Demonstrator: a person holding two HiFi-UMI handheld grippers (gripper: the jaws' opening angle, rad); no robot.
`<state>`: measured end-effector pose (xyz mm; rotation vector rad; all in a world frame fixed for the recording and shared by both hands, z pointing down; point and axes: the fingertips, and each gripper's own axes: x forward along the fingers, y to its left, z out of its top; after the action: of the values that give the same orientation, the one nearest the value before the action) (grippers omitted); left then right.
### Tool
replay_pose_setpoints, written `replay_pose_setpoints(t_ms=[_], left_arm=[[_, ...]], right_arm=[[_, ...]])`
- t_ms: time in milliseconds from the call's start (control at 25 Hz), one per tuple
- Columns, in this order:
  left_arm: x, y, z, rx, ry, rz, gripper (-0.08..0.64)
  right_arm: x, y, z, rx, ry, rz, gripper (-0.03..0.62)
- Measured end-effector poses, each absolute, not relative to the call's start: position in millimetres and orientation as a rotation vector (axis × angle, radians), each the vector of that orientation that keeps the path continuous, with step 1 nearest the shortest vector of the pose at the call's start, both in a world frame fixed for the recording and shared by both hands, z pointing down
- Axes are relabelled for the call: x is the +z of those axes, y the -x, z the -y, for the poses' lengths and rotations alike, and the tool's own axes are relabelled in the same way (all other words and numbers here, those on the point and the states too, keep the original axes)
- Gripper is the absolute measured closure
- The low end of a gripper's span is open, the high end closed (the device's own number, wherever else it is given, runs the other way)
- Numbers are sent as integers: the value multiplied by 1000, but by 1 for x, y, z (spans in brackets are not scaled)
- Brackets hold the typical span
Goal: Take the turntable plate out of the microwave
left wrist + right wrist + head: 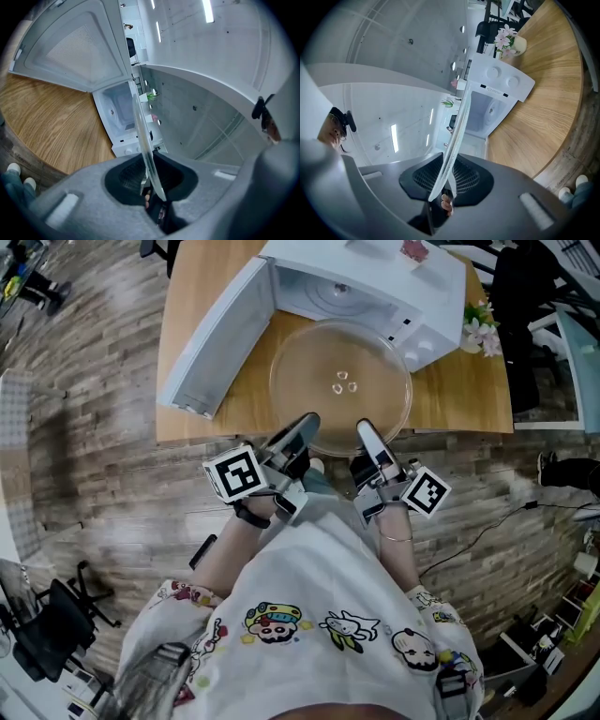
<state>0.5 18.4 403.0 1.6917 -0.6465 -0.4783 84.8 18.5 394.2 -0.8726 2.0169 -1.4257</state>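
Left gripper view: left tongs (149, 174) are clamped on the rim of the glass turntable plate (140, 129). Jaws stand only a plate-thickness apart, glass edge-on between them. Right gripper view: same story, right tongs (445, 180) pinched on the rim, glass running straight out ahead. Nothing else in either grip.

Head view: both tongs bite the near rim side by side, a short arc of rim between them. The plate (341, 381) lies flat and extends directly forward from the tips. It's round, so no long axis; its face is parallel to the table (192, 306). It looks held just off the wood rather than resting, but I can't be sure from above.

Beyond the plate's far rim is the microwave (375, 277), cavity open, door (214, 338) swung out ahead-left of the left tongs. The far rim sits about at the cavity mouth, so I'd call the plate essentially out. A flower pot (478, 329) sits ahead-right of the right tongs, beside the microwave and clear of the plate.

Key relation: the whole plate is cantilevered ahead of two grips on one edge, both hands equally near. The next move needs both tongs travelling together at the same height, or the glass twists or droops at the far side.
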Motion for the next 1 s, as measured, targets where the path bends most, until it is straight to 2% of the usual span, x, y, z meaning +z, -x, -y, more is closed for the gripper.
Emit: replay_pose_setpoints(t_ms=[1000], left_arm=[[400,-6,15,-525,-1658,632,514]], right_arm=[[396,-88,15,-1440,858,-2009,514]])
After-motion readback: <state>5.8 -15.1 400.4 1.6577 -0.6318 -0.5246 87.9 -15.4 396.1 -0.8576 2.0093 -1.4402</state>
